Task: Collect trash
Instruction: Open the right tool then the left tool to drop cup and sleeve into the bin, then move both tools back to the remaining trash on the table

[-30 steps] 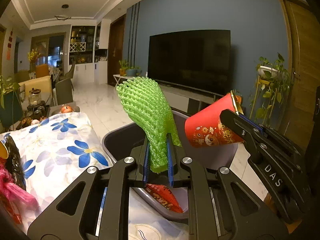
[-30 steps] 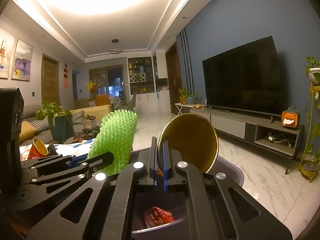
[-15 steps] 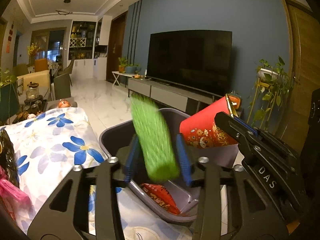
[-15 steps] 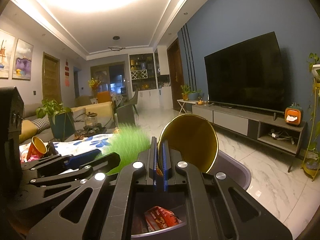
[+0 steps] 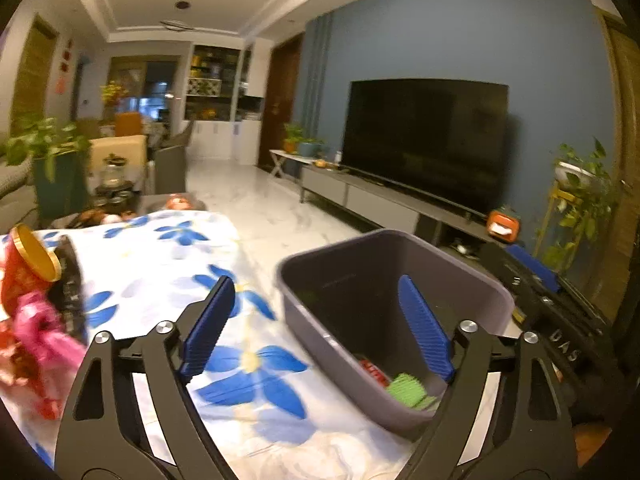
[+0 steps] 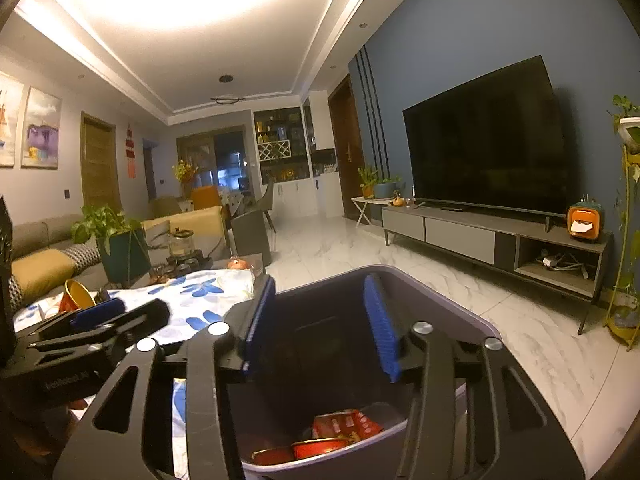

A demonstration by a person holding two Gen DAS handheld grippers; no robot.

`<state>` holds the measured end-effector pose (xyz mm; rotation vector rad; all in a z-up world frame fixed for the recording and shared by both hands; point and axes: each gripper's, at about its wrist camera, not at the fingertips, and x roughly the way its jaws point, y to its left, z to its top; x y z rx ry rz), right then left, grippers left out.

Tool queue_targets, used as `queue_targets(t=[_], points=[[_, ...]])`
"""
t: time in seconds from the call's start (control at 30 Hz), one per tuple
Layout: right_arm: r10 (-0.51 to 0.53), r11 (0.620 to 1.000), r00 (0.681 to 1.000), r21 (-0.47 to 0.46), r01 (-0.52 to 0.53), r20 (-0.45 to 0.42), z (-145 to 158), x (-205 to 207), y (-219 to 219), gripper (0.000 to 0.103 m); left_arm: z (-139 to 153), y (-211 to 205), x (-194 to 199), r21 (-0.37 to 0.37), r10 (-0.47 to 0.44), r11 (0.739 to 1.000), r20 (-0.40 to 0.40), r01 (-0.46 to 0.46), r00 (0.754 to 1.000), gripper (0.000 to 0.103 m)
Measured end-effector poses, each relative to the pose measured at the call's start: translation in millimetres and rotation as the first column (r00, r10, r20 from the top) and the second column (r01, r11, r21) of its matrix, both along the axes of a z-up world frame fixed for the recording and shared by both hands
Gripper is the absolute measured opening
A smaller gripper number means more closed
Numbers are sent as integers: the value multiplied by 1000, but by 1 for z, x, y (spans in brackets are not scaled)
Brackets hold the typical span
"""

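Note:
My left gripper [image 5: 316,324] is open and holds nothing, over the near left edge of the grey bin [image 5: 340,280]. At the bin's bottom lie the green foam net [image 5: 406,388] and a red wrapper [image 5: 374,370]. My right gripper [image 6: 320,328] hangs open above the same bin [image 6: 440,292]; under it rest a red paper cup [image 6: 320,446] and the red wrapper [image 6: 344,424]. On the floral tablecloth [image 5: 160,264] at the far left stay another red cup with a gold inside [image 5: 28,264] and a pink wrapper [image 5: 36,332].
The bin stands at the table's right end, beside a white marble floor [image 6: 540,344]. A TV console [image 6: 480,236] and a plant stand [image 5: 576,200] line the blue wall. A potted plant [image 6: 116,240] and a sofa [image 6: 40,264] lie beyond the table.
Both grippers have opened. The green foam net fell from the left one into the bin, and the red cup fell from the right one. The left gripper has swung left.

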<state>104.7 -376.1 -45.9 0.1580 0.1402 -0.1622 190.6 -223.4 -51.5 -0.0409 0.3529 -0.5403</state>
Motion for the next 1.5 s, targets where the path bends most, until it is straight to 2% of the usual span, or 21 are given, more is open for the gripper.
queue_targets(t=[0.13,0.27,0.5,0.57,0.73,0.93,1.1,1.5], points=[[-9,1000,1000,24,9,14,0,-7,3,64,5,21,-11,3,92,996,22,-92,996,88],[-3,999,1000,38,2,19,1,-13,10,69,8,48,-22,9,199,980,48,-200,979,88],[50,997,999,55,-51,15,-1,-20,39,72,1,102,-34,6,330,944,31,-330,943,88],[78,995,997,61,-78,14,-2,-21,50,76,-2,120,-39,9,370,929,32,-371,928,88],[153,986,988,61,-152,-2,-5,-19,81,78,-9,162,-52,18,458,888,34,-459,888,88],[227,973,974,38,-226,-10,-6,-12,119,78,-19,203,-62,33,520,853,24,-520,854,88],[268,963,963,29,-267,-23,-9,-5,145,78,-25,218,-63,36,529,848,17,-529,848,88],[310,951,950,21,-310,-42,-14,16,181,79,-42,227,-34,77,483,874,-21,-480,875,88]])
